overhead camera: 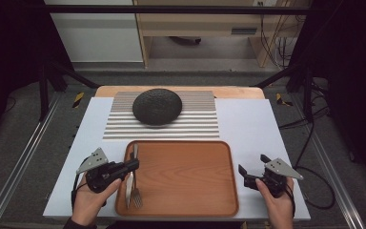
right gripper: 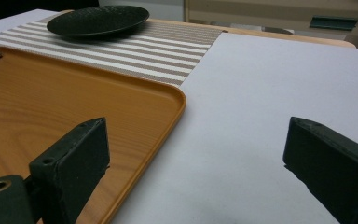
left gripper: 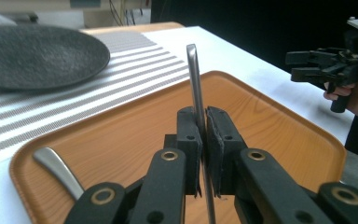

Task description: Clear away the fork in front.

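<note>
My left gripper (overhead camera: pixel 134 164) hangs over the left side of the wooden tray (overhead camera: pixel 186 210) and is shut on a slim silver piece of cutlery (left gripper: pixel 195 79). That piece stands on its edge between the pads, and its rounded end points away in the left gripper view, where the gripper (left gripper: pixel 204 116) rises from below. A second silver handle (left gripper: pixel 58 165) lies flat in the tray beside it. From above, a fork (overhead camera: pixel 137 196) and a knife (overhead camera: pixel 129 188) lie along the tray's left side. To the right of the tray my right gripper (overhead camera: pixel 252 164) (right gripper: pixel 196 158) stands open over the white table, holding nothing.
A dark textured plate (overhead camera: pixel 157 107) rests on a striped placemat (overhead camera: pixel 195 126) beyond the tray. The white tabletop (overhead camera: pixel 252 124) has bare room to the right of the tray. Metal frame rails run along both sides of the table.
</note>
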Tool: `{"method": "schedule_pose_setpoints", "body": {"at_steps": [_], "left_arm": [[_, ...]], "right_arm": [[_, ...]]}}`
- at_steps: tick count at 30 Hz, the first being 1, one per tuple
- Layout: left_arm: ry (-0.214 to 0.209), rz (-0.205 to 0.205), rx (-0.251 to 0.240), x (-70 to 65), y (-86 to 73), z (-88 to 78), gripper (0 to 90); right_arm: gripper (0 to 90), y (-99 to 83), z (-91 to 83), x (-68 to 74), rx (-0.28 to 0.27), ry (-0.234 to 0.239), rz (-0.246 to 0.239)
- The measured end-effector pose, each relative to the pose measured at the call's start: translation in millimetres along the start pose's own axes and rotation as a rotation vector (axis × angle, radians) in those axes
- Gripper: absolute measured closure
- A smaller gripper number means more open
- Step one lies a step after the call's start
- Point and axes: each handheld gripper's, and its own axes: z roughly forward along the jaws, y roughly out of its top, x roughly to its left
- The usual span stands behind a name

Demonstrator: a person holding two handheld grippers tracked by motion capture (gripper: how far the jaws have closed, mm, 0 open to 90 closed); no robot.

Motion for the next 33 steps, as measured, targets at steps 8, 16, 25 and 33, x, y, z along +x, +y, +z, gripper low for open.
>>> {"method": "schedule_pose_setpoints", "body": {"at_steps": [8,16,25,33], "left_arm": [[0.017,-0.047,0.040,18.2,-2.7,26.2,82.0],[0.061,-0.083,0.074,33.9,-5.0,49.9,80.5],[0.089,-0.121,0.088,42.2,-12.5,53.6,79.2],[0.109,-0.130,0.104,44.3,-12.6,54.6,78.5]], "right_arm": [[7.0,-0.7,0.7,0.4,0.003,0.008,-0.005],[6.9,-2.9,1.0,-0.8,0.011,0.013,0.005],[6.9,-4.2,1.0,-1.5,0.009,0.015,0.014],[6.9,-4.4,1.0,-1.6,0.011,0.017,0.013]]}}
